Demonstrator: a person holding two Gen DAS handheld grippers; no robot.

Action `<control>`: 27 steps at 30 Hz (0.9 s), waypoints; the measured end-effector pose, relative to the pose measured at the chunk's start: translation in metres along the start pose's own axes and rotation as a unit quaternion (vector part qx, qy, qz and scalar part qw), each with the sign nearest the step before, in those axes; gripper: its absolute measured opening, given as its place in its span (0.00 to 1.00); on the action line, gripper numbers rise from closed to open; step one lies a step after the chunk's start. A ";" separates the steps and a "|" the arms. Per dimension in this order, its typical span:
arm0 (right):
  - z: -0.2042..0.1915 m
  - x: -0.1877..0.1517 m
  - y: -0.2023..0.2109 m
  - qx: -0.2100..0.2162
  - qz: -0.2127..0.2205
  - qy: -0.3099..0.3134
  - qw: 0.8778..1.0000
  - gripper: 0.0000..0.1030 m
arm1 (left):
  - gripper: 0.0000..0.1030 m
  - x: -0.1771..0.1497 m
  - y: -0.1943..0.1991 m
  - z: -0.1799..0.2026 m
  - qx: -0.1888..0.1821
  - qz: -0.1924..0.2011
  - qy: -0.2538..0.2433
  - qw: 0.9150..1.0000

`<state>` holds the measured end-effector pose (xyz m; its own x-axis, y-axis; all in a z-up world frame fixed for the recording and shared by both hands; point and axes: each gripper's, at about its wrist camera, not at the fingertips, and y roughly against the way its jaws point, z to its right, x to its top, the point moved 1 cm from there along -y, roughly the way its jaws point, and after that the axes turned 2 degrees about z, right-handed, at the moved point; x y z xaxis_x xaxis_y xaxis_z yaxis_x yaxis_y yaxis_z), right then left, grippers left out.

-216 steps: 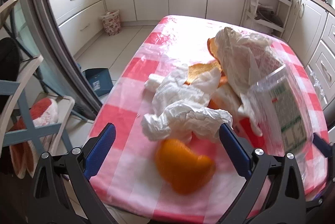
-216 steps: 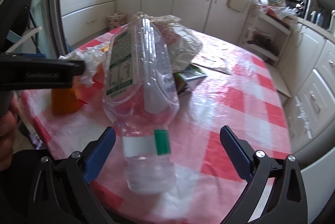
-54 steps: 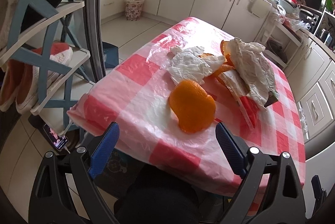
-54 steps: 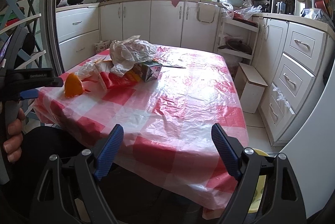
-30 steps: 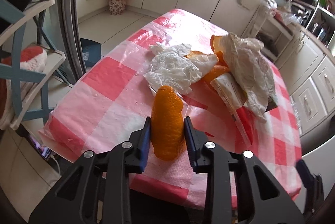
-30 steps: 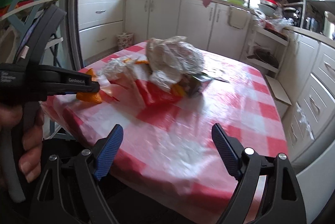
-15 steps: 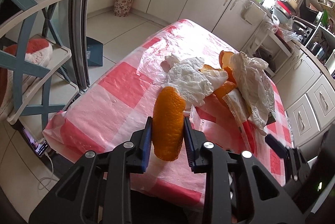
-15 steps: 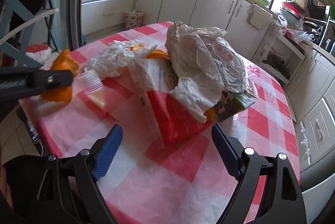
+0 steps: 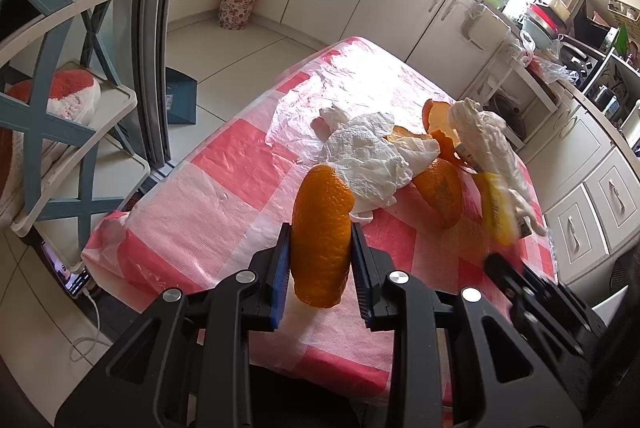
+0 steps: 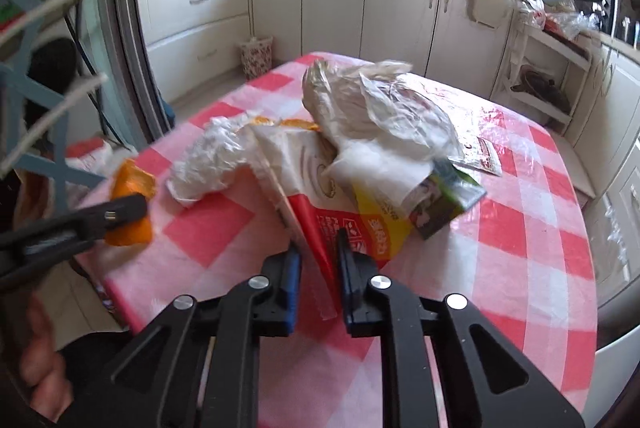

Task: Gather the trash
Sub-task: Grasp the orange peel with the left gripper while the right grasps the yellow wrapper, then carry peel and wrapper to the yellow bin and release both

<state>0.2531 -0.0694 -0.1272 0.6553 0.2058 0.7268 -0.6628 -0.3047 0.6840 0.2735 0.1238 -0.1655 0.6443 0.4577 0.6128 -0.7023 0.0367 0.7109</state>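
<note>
My left gripper (image 9: pixel 321 260) is shut on a large orange peel (image 9: pixel 322 232) and holds it above the near edge of the checked table (image 9: pixel 192 212). The peel also shows in the right wrist view (image 10: pixel 132 208). My right gripper (image 10: pixel 319 268) is shut on the edge of a red, white and yellow food wrapper (image 10: pixel 316 204) lying on the table. Behind it lie a crumpled white tissue (image 10: pixel 212 160), a crumpled clear plastic bag (image 10: pixel 380 116) and a small green carton (image 10: pixel 448 200). More orange peels (image 9: pixel 440 188) lie by the tissue (image 9: pixel 372 160).
A small flat packet (image 10: pixel 486 152) lies further back on the table. A blue and white shelf rack (image 9: pixel 60 100) stands left of the table. A floral bin (image 9: pixel 238 6) stands by the cabinets. Drawers (image 9: pixel 592 220) are on the right.
My right gripper has moved in and closed on the food wrapper's edge. My left gripper still holds the orange peel, lifted slightly off the table.
</note>
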 end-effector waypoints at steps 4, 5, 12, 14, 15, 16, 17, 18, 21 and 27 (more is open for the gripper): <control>0.001 -0.007 0.015 0.012 0.007 -0.008 1.000 0.12 | 0.26 0.000 0.001 0.000 0.000 0.000 -0.001 1.000; 0.002 -0.009 0.018 0.013 0.007 -0.008 1.000 0.12 | 0.26 0.000 0.001 0.000 0.000 0.000 -0.002 1.000; 0.007 -0.014 0.036 0.026 0.017 -0.015 0.999 0.11 | 0.26 -0.004 0.004 0.006 0.002 0.006 -0.010 1.000; 0.008 -0.013 0.047 0.031 0.027 -0.016 0.999 0.10 | 0.26 -0.004 0.008 0.006 -0.002 0.013 -0.010 1.000; 0.008 -0.013 0.050 0.033 0.030 -0.015 0.999 0.10 | 0.26 -0.003 0.010 0.006 -0.005 0.017 -0.010 1.000; 0.009 -0.013 0.054 0.032 0.032 -0.017 0.999 0.10 | 0.26 -0.003 0.011 0.007 -0.008 0.020 -0.011 1.000; 0.011 -0.013 0.057 0.032 0.035 -0.020 0.999 0.10 | 0.26 -0.003 0.013 0.007 -0.011 0.022 -0.012 1.000; 0.013 -0.013 0.060 0.033 0.037 -0.023 0.999 0.10 | 0.26 -0.003 0.015 0.009 -0.013 0.026 -0.015 0.999; 0.018 -0.016 0.072 0.032 0.047 -0.031 0.998 0.10 | 0.25 -0.003 0.025 0.017 -0.019 0.039 -0.027 0.999; 0.028 -0.025 0.101 0.027 0.070 -0.039 0.996 0.10 | 0.25 -0.007 0.051 0.034 -0.056 0.045 -0.038 0.997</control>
<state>0.1796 -0.1311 -0.0785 0.5856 0.0849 0.8061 -0.7306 -0.3755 0.5703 0.2437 0.0927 -0.1220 0.5947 0.3952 0.7001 -0.7854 0.0997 0.6109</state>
